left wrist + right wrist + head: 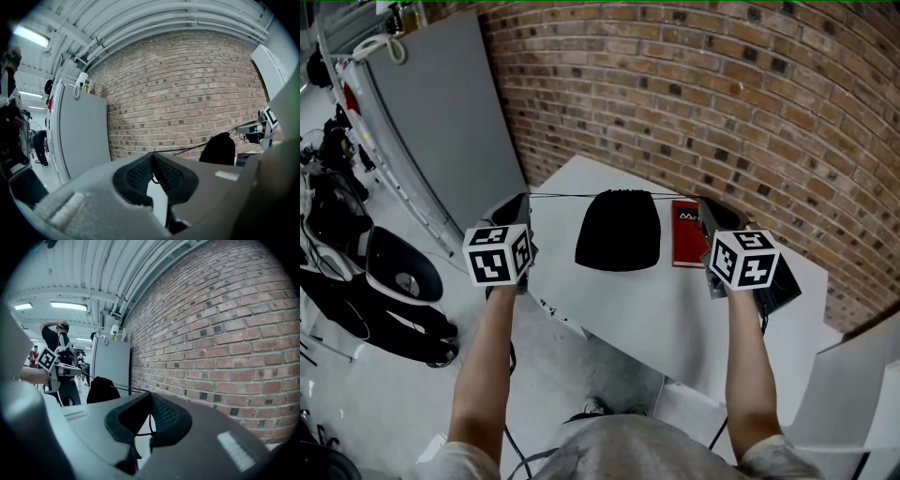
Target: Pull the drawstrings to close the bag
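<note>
A black drawstring bag [619,230] lies on the white table [675,319], its gathered mouth toward the brick wall. Thin black drawstrings [572,195] run taut from the mouth out to both sides. My left gripper [525,198] is shut on the left string end, level with the bag's mouth. My right gripper [703,202] is shut on the right string end. In the left gripper view the jaws [152,161] pinch the string [187,149], which leads to the bag [218,149]. In the right gripper view the jaws [150,398] pinch the string [123,387] leading to the bag [101,390].
A red book [686,234] lies right of the bag, beside my right gripper. The brick wall [722,94] stands just behind the table. A grey cabinet [450,122] stands at the left, with dark equipment [356,281] on the floor. A person [61,348] stands far off.
</note>
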`<state>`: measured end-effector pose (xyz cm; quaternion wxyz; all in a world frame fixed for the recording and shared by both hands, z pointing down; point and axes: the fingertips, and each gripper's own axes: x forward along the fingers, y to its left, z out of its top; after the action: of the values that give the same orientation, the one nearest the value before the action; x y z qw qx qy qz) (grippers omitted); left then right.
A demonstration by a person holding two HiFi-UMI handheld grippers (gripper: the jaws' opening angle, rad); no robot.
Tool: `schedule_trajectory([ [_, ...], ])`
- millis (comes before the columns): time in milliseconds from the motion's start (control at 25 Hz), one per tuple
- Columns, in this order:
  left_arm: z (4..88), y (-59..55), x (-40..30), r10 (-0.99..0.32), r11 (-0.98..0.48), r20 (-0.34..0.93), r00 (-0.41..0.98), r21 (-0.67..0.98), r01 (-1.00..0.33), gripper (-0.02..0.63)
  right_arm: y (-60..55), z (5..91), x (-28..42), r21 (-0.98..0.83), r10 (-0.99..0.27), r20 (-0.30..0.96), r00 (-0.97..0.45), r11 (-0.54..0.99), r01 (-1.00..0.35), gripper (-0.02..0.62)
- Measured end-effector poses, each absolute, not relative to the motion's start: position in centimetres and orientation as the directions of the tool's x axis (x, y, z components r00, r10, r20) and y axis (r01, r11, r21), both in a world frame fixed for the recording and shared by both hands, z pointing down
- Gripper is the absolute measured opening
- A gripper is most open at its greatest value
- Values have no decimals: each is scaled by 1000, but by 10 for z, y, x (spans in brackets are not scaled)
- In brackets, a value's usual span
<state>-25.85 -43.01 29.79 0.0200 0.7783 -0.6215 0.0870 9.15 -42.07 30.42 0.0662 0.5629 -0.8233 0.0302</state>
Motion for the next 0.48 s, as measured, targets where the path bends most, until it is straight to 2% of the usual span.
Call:
schedule_trajectory([
  [480, 302, -427, -258, -961, -238, 165, 222, -81, -968, 3, -416, 302, 98, 60, -948, 127, -293, 302, -951, 9],
])
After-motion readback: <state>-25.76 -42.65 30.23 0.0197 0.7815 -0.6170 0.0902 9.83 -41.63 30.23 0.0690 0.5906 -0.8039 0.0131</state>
